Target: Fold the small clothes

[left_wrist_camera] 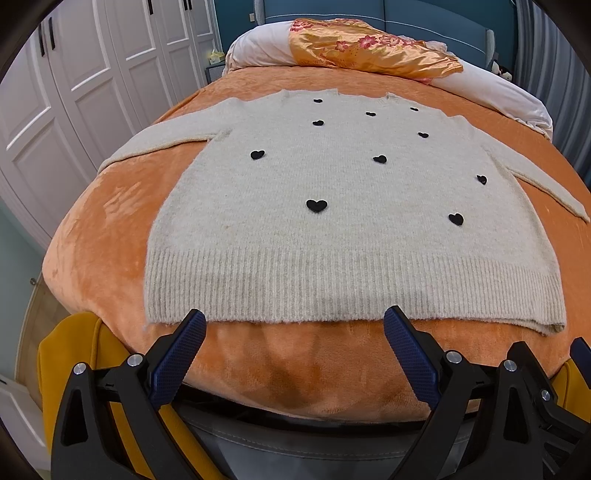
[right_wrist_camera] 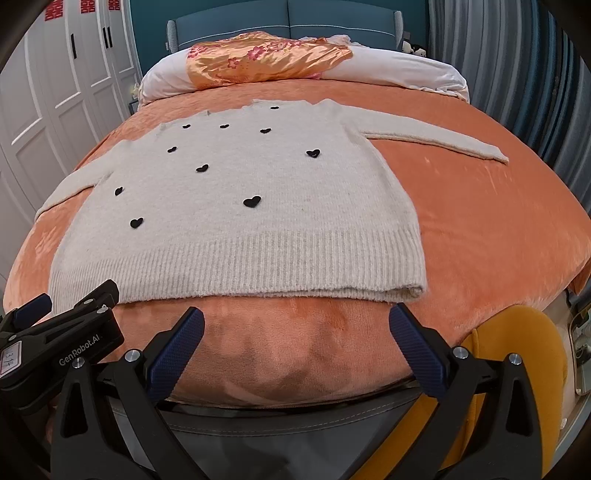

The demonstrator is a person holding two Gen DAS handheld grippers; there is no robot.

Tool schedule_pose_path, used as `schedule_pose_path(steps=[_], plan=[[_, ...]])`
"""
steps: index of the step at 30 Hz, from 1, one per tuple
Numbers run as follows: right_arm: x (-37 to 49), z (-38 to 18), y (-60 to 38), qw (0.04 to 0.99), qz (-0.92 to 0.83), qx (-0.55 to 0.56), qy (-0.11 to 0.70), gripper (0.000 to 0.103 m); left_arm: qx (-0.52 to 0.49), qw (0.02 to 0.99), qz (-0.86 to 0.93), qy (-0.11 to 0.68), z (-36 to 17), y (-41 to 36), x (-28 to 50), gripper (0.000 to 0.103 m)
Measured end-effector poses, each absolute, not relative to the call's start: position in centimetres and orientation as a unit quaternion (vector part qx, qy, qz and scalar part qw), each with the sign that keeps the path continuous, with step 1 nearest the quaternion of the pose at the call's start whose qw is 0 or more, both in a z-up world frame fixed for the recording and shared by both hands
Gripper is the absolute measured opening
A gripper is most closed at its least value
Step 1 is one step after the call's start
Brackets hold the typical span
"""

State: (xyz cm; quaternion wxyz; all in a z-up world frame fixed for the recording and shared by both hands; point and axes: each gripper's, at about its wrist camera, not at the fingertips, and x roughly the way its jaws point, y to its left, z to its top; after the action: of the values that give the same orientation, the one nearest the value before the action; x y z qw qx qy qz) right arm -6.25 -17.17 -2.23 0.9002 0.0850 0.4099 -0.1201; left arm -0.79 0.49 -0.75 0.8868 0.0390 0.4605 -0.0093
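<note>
Here, a cream knitted sweater [left_wrist_camera: 332, 229] dotted with small black hearts [left_wrist_camera: 316, 205] lies flat and face up on a bed covered by an orange plush blanket [left_wrist_camera: 92, 251], its ribbed hem [left_wrist_camera: 332, 291] nearest the cameras and its neckline toward the headboard. Both sleeves are stretched out sideways; the one on the right side [right_wrist_camera: 443, 142] runs across the blanket toward the bed's edge, and the other [left_wrist_camera: 155, 142] reaches toward the white wardrobe doors [left_wrist_camera: 74, 92]. The left tongs [left_wrist_camera: 293, 325] are spread wide, their blue-padded fingers [left_wrist_camera: 181, 354] poised just short of the hem, over the bare strip of blanket at the foot of the bed, holding nothing. The right tongs [right_wrist_camera: 295, 323] are likewise spread and empty, just short of the hem toward the sweater's right corner [right_wrist_camera: 410, 290], where the fabric edge is doubled into a soft roll. In the right wrist view the left tool's black body sits at the lower left, close to the hem. At the head of the bed a white pillow [right_wrist_camera: 406, 68] carries an orange satin cloth with pink flowers [right_wrist_camera: 258, 59], in front of a teal headboard [right_wrist_camera: 288, 18]. A mustard-yellow cushioned piece [right_wrist_camera: 517, 350] sits below the foot of the bed.
</note>
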Motion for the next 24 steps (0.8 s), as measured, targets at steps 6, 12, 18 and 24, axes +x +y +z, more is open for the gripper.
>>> schedule_pose_path(steps=[6,12,18,24], plan=[[-6.42,-2.64,-17.38,0.899,-0.121,0.087,0.413,0.098,0.042,0.886,-0.008,0.462,-0.81,0.21,-0.86,0.093],[-6.32,-2.65,-17.49,0.898,-0.122,0.09,0.414,0.098,0.042,0.886,-0.008,0.463,-0.76,0.06,-0.77,0.093],[-6.37,-2.68,-17.47,0.898,-0.122,0.089,0.413,0.098,0.042,0.885,-0.007,0.463,-0.76,0.06,-0.76,0.093],[-6.34,-2.68,-17.51,0.897,-0.122,0.089,0.415,0.098,0.044,0.885,-0.007,0.463,-0.84,-0.04,-0.73,0.093]])
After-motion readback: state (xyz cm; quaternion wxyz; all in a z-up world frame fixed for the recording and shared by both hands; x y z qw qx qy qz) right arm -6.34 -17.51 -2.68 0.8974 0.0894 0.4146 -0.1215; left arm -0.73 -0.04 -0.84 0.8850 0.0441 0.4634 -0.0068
